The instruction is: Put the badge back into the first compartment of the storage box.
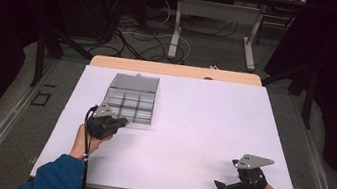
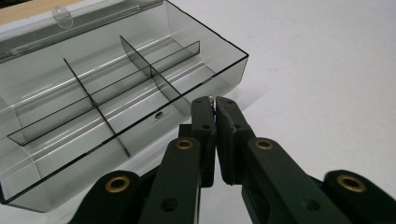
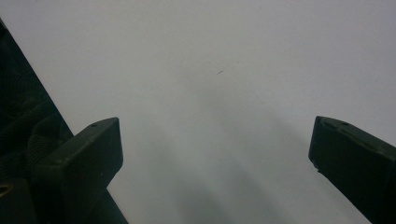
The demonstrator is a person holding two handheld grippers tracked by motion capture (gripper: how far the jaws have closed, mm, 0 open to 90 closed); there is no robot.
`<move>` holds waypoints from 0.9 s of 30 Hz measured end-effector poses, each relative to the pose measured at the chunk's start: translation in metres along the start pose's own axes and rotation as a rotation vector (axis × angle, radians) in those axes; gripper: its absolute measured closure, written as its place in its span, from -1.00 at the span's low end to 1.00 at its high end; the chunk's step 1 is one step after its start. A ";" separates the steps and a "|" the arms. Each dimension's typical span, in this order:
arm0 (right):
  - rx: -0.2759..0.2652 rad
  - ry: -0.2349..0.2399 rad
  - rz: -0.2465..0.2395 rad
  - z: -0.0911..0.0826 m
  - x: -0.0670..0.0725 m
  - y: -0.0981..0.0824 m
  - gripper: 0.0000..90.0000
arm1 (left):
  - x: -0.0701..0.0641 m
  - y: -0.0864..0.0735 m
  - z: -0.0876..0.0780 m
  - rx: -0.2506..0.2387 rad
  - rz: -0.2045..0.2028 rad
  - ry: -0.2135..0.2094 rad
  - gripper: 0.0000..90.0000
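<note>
We hold the left gripper (image 1: 119, 121) just at the near right corner of the clear compartment box (image 1: 130, 103), which sits open on the left half of the white surface (image 1: 202, 125), its lid (image 1: 134, 82) tilted back toward the far edge. In the left gripper view our fingers (image 2: 204, 122) are pressed together, and a small shiny thing (image 2: 212, 100) seems pinched at their tips; it is too small for us to say what it is. The tips (image 2: 214, 103) hover just outside the box's near wall, beside the compartment at that corner.

Our right gripper (image 1: 223, 187) rests well apart, near the front right edge of the surface, its fingers (image 3: 88, 149) spread wide over bare white with nothing between them.

Between the two grippers the surface lies free, and there is wide room to the right of the box and behind it up to the wooden strip (image 1: 175, 70) at the far edge. Beyond that edge, on the floor, lie loose cables (image 1: 139, 39) and the legs of another table (image 1: 176, 30). The box's thin dividers (image 2: 93, 100) rise inside it.
</note>
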State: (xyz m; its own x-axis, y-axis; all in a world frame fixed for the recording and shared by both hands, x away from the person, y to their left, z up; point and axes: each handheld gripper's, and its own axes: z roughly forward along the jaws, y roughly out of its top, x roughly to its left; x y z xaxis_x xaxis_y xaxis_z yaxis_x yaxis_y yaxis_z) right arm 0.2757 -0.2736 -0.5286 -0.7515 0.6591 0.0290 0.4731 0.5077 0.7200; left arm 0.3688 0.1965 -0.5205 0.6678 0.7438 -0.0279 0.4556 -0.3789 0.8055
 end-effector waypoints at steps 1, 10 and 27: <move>-0.014 -0.003 -0.008 0.001 0.000 0.000 -0.95 | 0.000 0.000 0.000 -0.002 -0.001 0.001 0.94; -0.007 -0.003 0.006 -0.001 0.001 -0.001 -0.94 | 0.002 0.001 -0.003 -0.011 -0.004 0.012 0.94; -0.015 0.005 0.003 0.000 0.000 -0.001 -0.94 | 0.009 0.004 -0.008 -0.043 -0.023 0.033 0.94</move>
State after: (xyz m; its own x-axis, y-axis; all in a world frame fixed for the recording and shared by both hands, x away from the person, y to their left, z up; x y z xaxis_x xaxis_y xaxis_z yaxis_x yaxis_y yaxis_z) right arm 0.2755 -0.2738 -0.5294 -0.7526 0.6576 0.0346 0.4685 0.4978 0.7299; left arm 0.3717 0.2061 -0.5128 0.6374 0.7701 -0.0279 0.4443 -0.3377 0.8298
